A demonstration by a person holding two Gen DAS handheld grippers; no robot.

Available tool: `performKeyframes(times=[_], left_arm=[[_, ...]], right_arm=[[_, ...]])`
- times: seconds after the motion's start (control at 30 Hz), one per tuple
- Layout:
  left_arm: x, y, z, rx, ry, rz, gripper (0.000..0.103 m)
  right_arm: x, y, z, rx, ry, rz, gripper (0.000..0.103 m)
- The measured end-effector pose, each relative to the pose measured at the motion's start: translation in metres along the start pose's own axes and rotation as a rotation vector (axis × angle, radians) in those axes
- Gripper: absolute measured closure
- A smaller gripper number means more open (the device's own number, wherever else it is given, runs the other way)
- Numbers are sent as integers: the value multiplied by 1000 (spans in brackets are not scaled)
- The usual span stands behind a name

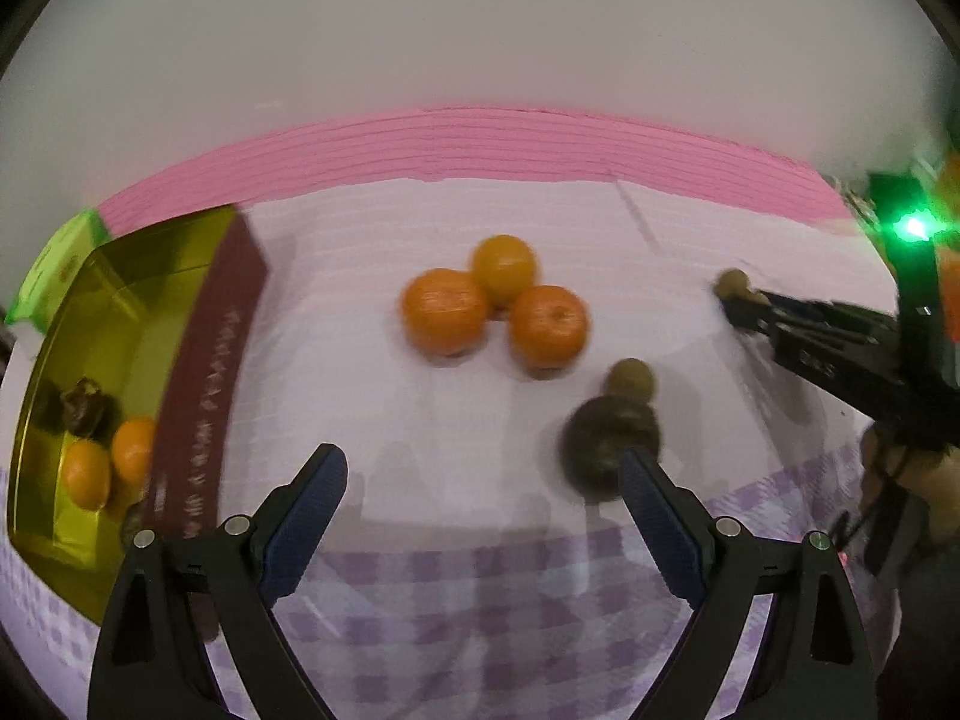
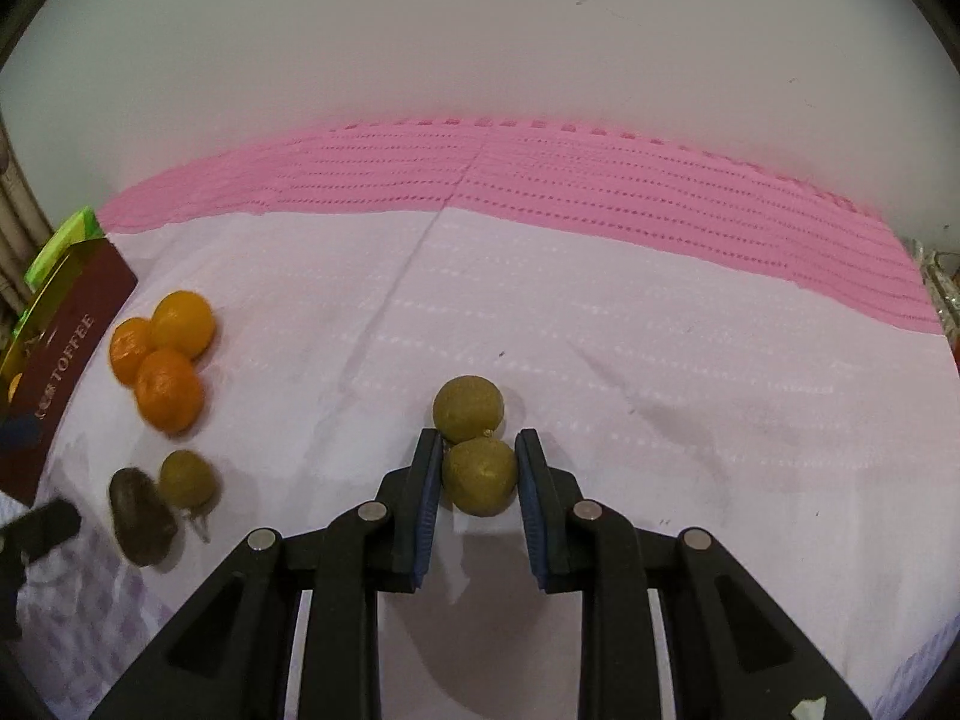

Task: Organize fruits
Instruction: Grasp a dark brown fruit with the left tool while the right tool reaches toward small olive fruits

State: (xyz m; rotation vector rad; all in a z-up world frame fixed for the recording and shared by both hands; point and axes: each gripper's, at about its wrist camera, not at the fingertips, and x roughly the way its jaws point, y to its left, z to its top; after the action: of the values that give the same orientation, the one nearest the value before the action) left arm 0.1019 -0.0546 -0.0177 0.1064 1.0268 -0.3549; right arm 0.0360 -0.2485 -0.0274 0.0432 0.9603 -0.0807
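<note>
- Table point(image 2: 660, 360) under a pale lilac cloth with a pink band along its far side carries all the loose fruit; the cloth turns to a purple check at the near edge.
- Gold-lined toffee box point(image 1: 204, 360) sits at the left end of the table, its maroon wall facing the fruit; two oranges and a dark fruit already lie inside, so it is probably where the rest are meant to go.
- Left hand-held gripper point(image 1: 483, 492) hangs over the near part of the cloth with its jaws wide apart and nothing between them.
- Right hand-held gripper point(image 2: 480, 480) is clamped on a green-brown fruit point(image 2: 480, 477), one pad on each side of it; a second fruit of the same kind point(image 2: 468, 408) touches it just beyond the fingertips.
- Three oranges point(image 1: 498, 306) lie bunched and touching in the middle of the cloth, straight ahead of the left hand-held gripper and well apart from the right one.
- Dark brown fruit point(image 1: 606, 444) lies just by the left hand-held gripper's right finger, a small green-brown one point(image 1: 630, 378) touching it behind.
- Judged from this, the box lies well to the left of the held fruit, with the oranges between, and the left hand is much the nearer to it.
</note>
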Motion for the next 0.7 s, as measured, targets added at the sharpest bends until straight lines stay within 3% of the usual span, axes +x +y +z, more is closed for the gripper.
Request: performKeyframes(times=[0.37,0.7], left_arm=[[21,-27,6,35,22,-50,14],[40,-40,7,76,47,-66,58]], right_arm=[[-1,1,-7,-30,-64,-16,78],[-9,0,-12,-43,-63,-18,71]])
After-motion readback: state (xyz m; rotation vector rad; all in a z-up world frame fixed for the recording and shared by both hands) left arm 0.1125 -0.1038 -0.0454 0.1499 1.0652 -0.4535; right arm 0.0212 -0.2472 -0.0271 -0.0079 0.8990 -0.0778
